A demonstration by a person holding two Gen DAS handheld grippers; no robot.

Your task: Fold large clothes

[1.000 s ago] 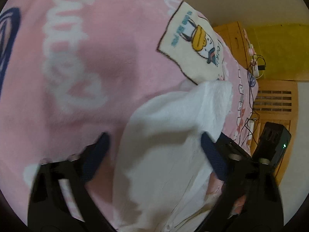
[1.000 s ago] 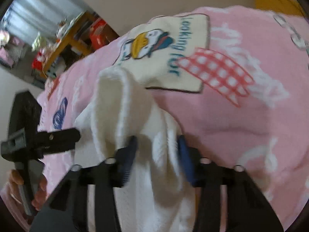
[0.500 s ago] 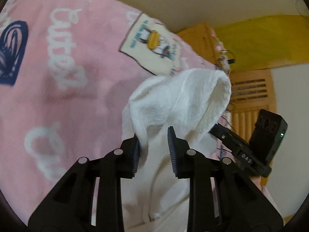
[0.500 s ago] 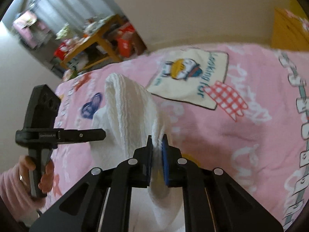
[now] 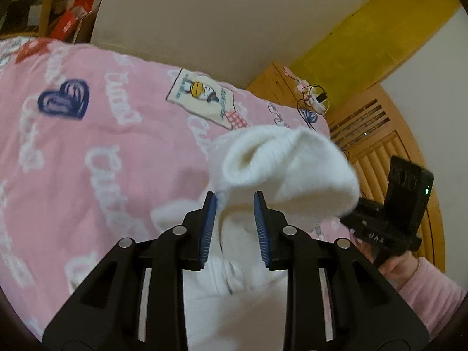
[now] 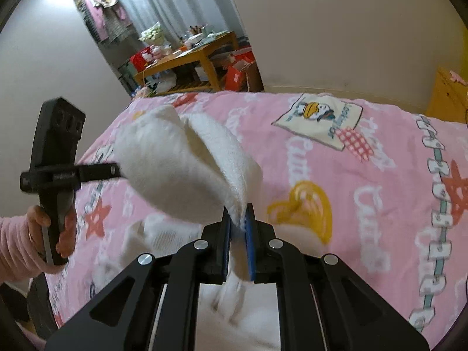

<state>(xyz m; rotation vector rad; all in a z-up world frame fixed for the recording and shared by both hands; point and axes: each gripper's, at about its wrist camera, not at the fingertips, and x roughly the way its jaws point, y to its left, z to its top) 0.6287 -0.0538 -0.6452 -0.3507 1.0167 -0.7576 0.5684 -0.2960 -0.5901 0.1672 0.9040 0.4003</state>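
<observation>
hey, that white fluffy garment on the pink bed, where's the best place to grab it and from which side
Grip the white garment by its edge, from above, where both grippers pinch it now. The right gripper clamps a thin fold; the left gripper holds a thicker bunch. The fabric is soft and limp and droops over the pink blanket, so two spread edge grips probably keep it open for folding.

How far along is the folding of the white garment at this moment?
Done: both grippers have taken hold. In hand: the left gripper and the right gripper each pinch an edge of the white garment, raised above the pink blanket, its lower part hanging below. Left: no finished fold shows; laying it over and flattening remain.
</observation>
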